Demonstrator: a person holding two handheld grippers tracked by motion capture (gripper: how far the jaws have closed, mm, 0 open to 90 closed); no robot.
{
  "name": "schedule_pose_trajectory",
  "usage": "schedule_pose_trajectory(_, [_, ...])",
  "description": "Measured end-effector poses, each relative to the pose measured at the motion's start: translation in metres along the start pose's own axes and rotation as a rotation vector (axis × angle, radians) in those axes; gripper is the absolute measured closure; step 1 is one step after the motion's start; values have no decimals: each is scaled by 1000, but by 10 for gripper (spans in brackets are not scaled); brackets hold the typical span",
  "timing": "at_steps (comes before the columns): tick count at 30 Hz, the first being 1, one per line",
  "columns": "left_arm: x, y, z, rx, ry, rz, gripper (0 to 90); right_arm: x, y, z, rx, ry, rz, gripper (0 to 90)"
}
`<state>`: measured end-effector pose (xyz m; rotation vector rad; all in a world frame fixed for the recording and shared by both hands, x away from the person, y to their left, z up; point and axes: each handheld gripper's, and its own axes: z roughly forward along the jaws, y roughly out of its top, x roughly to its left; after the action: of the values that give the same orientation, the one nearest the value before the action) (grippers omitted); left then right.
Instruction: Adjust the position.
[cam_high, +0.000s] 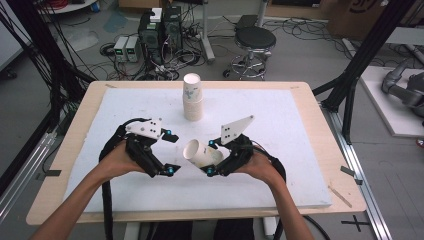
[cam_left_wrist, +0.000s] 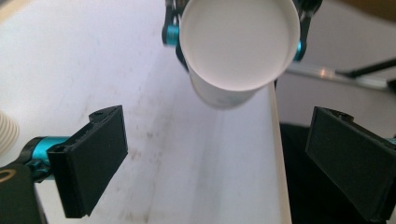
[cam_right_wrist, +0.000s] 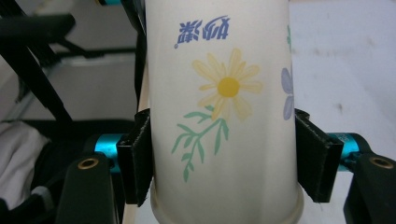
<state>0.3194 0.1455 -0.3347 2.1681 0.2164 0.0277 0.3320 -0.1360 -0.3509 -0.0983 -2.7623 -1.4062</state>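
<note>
Gripping a paper cup (cam_high: 201, 152) across its body, the right gripper (cam_high: 212, 158) has its jaws pressed against opposite sides of the printed wall, with a yellow flower between them in the right gripper view. The cup lies tipped on its side above the white table mat (cam_high: 280, 165), long axis running roughly left to right, its open mouth turned toward the left gripper (cam_high: 171, 154). That gripper's jaws stand wide apart and hold nothing, just beside the cup's rim. Farther back on the mat, a stack of paper cups (cam_high: 193, 98) stands upright. Beyond the table sits a round stool (cam_high: 255, 39).
</note>
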Motion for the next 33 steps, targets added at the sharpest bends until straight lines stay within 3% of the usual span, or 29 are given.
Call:
schedule_pose_trajectory(7, [4, 10, 1, 236, -1, 17, 55, 4, 17, 2, 290, -17, 14, 323])
schedule_pose_trajectory(9, [5, 12, 2, 278, -10, 19, 55, 6, 22, 4, 368, -22, 5, 323])
schedule_pose_trajectory(10, [6, 13, 3, 299, -2, 27, 55, 5, 24, 5, 383, -23, -6, 323])
schedule_pose_trajectory(17, [4, 21, 8, 318, -12, 45, 55, 8, 35, 4, 444, -27, 7, 325])
schedule_pose_trajectory(23, [-1, 28, 23, 301, -47, 48, 55, 7, 39, 8, 454, -22, 1, 326])
schedule_pose_trajectory(33, [-1, 34, 37, 285, -67, 50, 56, 7, 40, 10, 455, -10, -4, 327])
